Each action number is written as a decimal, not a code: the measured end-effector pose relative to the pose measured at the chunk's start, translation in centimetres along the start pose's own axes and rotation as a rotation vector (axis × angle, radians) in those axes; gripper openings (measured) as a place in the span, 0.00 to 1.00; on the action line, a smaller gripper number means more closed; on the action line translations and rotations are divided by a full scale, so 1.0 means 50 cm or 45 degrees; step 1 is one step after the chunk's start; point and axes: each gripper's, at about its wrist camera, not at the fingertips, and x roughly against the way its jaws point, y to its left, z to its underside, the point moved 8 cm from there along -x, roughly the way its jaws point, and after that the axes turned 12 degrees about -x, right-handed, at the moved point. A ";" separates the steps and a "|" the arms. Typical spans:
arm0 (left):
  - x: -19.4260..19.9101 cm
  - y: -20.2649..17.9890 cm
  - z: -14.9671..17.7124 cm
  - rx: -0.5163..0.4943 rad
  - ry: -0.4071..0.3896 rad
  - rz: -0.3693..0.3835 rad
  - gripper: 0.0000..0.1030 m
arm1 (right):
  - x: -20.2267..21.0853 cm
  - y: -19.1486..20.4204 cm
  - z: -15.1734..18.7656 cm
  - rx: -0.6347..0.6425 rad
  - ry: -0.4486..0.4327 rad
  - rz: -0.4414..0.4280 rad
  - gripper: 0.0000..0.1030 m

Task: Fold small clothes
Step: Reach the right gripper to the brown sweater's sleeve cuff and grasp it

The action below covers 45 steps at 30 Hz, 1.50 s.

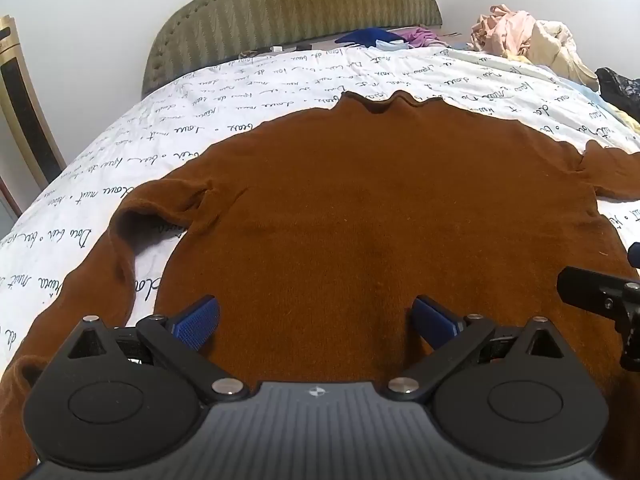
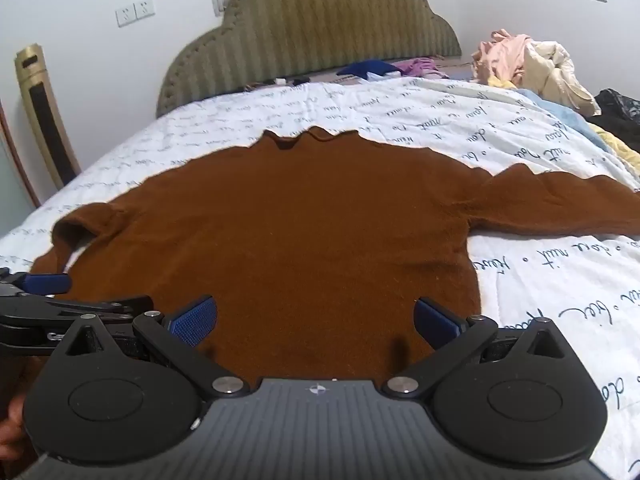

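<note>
The left gripper (image 1: 316, 322) stood wide, nothing between its blue pads, tilted down over the near hem of the brown sweater (image 1: 380, 208). The right gripper (image 2: 316, 322) was equally wide and empty, just beside it over the same hem. The sweater lay flat on the white script-printed bedspread (image 2: 560, 280), collar far, one sleeve out to the right, the other bent near-left. A heap of clothes (image 1: 528, 44) sat far right by the green headboard (image 2: 320, 36).
</note>
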 end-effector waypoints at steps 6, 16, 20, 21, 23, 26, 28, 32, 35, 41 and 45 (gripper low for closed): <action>-0.004 -0.015 -0.019 -0.027 -0.013 0.008 1.00 | -0.006 -0.026 -0.015 0.052 -0.032 0.059 1.00; -0.021 -0.035 -0.048 -0.058 -0.012 0.004 1.00 | -0.006 -0.042 -0.031 0.041 -0.022 0.039 1.00; -0.029 -0.041 -0.057 -0.068 -0.008 0.008 1.00 | -0.008 -0.053 -0.034 0.035 0.001 0.013 1.00; -0.031 -0.043 -0.059 -0.072 -0.008 0.008 1.00 | -0.007 -0.054 -0.036 0.054 -0.006 0.027 1.00; -0.036 -0.048 -0.064 -0.078 -0.006 0.009 1.00 | -0.008 -0.057 -0.039 0.060 -0.010 0.036 1.00; -0.042 -0.055 -0.070 -0.084 -0.004 0.020 1.00 | -0.006 -0.062 -0.051 0.042 -0.054 0.012 1.00; -0.046 -0.061 -0.073 -0.092 -0.004 0.023 1.00 | -0.012 -0.070 -0.052 0.037 -0.026 -0.011 1.00; -0.052 -0.076 -0.080 -0.111 -0.001 0.033 1.00 | -0.010 -0.090 -0.053 0.028 -0.021 -0.032 1.00; -0.055 -0.087 -0.086 -0.121 -0.006 0.048 1.00 | -0.006 -0.116 -0.065 -0.011 -0.037 -0.032 1.00; -0.055 -0.108 -0.105 -0.136 -0.045 0.055 1.00 | -0.007 -0.206 -0.084 -0.203 -0.034 -0.100 1.00; -0.052 -0.122 -0.117 -0.160 -0.064 0.062 1.00 | 0.002 -0.291 -0.096 -0.246 -0.084 0.031 1.00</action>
